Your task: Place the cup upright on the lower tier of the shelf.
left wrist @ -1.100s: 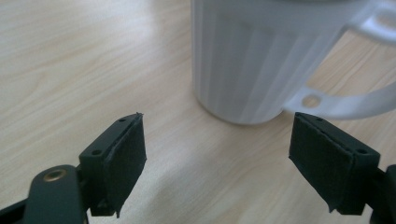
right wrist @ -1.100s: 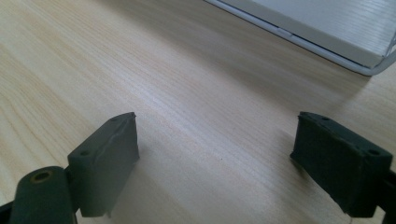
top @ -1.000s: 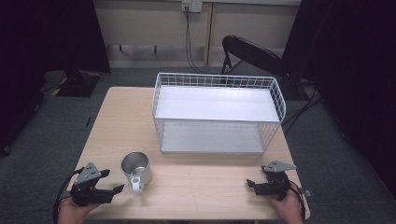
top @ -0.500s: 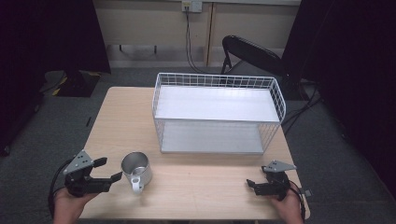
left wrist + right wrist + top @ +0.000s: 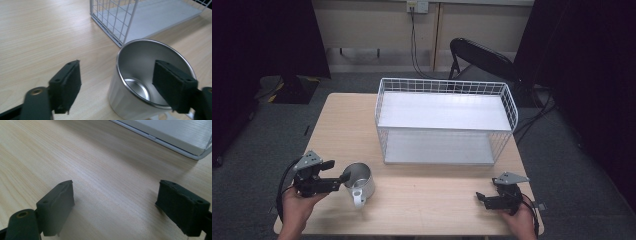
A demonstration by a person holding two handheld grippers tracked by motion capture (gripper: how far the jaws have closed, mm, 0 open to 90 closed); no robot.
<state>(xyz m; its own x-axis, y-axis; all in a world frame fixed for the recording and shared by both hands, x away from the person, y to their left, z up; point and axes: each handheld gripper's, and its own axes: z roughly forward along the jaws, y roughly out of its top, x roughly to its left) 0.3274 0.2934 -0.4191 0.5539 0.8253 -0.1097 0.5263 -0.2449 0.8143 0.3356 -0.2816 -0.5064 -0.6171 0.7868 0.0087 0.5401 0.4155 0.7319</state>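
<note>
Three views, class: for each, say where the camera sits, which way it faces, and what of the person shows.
High view: above the person's side, facing forward and down on the table; forearms, hands, both grippers.
Left gripper view: on the left gripper, facing the steel mug; open jaws straddling its near wall.
Right gripper view: on the right gripper, facing bare tabletop; open jaws.
All share the white wire basket.

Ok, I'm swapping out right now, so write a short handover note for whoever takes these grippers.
Left gripper: open, jaws just been closing, straddling the rim of the steel mug, one jaw inside, one outside, no grip yet.
Right gripper: open, holding nothing, low over bare table.
Mug: upright near the table's front left.
White wire basket: behind it, with nothing in it.
Done: left approach.
Left: probably close on the rim and lift.
</note>
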